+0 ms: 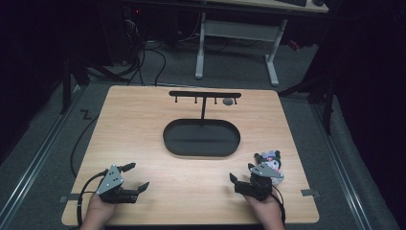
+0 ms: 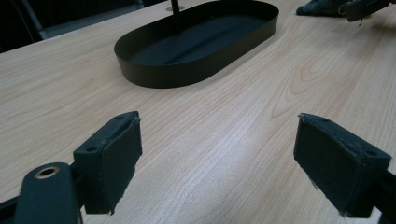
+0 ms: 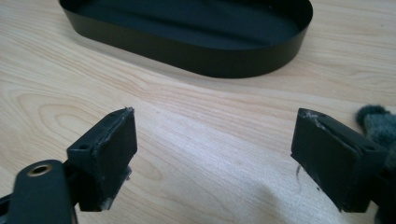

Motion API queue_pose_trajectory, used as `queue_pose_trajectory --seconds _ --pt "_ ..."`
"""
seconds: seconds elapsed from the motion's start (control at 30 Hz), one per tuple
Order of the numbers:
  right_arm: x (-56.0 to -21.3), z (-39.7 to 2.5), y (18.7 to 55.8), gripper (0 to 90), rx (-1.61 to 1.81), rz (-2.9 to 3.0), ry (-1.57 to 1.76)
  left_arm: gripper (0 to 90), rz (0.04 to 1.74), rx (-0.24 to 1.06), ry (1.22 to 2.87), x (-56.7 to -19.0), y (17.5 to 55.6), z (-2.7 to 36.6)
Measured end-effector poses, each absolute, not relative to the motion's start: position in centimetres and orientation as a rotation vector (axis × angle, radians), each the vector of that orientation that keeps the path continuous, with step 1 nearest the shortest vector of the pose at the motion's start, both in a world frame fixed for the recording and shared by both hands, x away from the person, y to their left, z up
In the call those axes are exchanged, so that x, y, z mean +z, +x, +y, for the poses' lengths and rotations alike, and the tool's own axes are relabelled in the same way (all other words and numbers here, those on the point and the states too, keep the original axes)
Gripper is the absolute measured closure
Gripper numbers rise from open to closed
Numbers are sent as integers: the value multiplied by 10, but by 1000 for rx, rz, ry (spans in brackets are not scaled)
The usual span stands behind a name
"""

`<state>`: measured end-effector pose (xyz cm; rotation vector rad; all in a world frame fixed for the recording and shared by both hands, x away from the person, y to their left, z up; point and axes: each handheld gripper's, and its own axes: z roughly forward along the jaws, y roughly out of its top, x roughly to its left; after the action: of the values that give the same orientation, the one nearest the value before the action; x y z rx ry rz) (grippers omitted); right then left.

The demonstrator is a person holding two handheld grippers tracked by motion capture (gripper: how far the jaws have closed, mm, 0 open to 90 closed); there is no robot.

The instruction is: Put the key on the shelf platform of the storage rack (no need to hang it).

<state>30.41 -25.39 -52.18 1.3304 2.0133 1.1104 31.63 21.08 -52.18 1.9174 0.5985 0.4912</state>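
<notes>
While the person's hands rest at the near edge of the table [image 1: 143, 120], both tools sit low over the wood with nothing between their jaws. The left gripper [image 1: 134, 176] is spread wide, its two black jaws well apart, and in its own view the pads [image 2: 112, 161] frame only bare wood grain. The right gripper [image 1: 242, 172] is likewise released, jaws parted and holding nothing.

The soft toy [image 1: 271, 163] (a small plush figure, dark with a pale face and a bit of pink on top) lies on the table near the right edge, just beside the right gripper and partly behind its grey plate. In the right gripper view a fuzzy grey bit of the toy [image 3: 373, 122] shows next to the right-hand jaw, outside the gap rather than in it; whether it touches that jaw I cannot tell.

Further in, at the middle of the table, stands a black oval tray [image 1: 172, 143], which looks empty from above. Rising from its far side is a thin black stand [image 1: 204, 96] with a crossbar and short pegs hanging under it. The tray lies between the two grippers and ahead of them, well apart from the left one.
</notes>
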Motion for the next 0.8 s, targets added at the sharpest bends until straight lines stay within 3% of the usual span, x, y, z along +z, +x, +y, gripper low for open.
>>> queue_pose_trajectory --seconds 0.8 --pt "-495 -242 323 150 899 2210 1360 149 613 515 1886 -524 313 217"
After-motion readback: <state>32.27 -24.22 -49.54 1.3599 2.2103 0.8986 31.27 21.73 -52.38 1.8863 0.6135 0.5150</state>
